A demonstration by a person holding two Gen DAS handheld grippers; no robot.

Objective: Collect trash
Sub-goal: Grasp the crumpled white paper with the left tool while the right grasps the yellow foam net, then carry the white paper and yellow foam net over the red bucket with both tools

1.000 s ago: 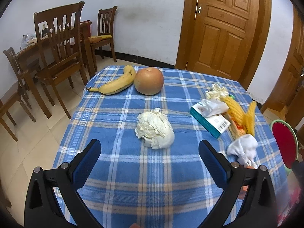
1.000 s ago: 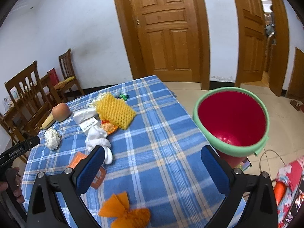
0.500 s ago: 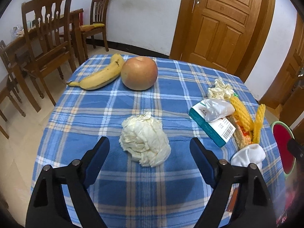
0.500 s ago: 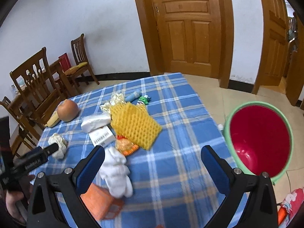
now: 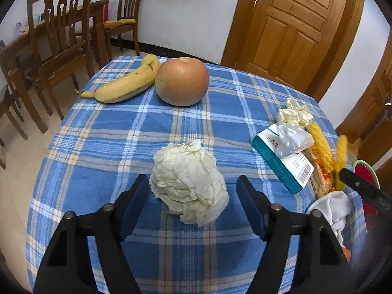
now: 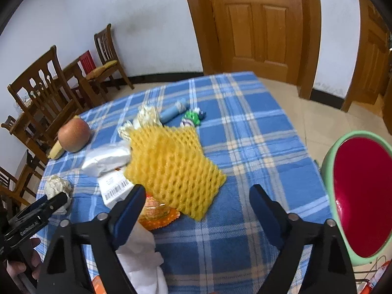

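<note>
A crumpled white paper ball (image 5: 188,181) lies on the blue plaid table (image 5: 117,132). My left gripper (image 5: 193,191) is open with a finger on each side of the ball, not touching it. My right gripper (image 6: 196,198) is open and empty over the near edge of a yellow foam net (image 6: 171,164). A red bin with a green rim (image 6: 360,196) stands off the table's right side. Other trash: a teal box (image 5: 281,161), a white wrapper (image 6: 107,159), an orange wrapper (image 6: 156,213), white tissue (image 6: 142,257), a blue tube (image 6: 171,112) and a green wrapper (image 6: 192,117).
A banana (image 5: 127,83) and an apple (image 5: 182,83) lie at the table's far left. Wooden chairs (image 5: 58,39) stand left of the table. A wooden door (image 5: 291,24) is behind. The left gripper also shows in the right wrist view (image 6: 41,210).
My left gripper moved forward and now straddles the paper ball. My right gripper swung left from the bin and moved in over the yellow foam net.
</note>
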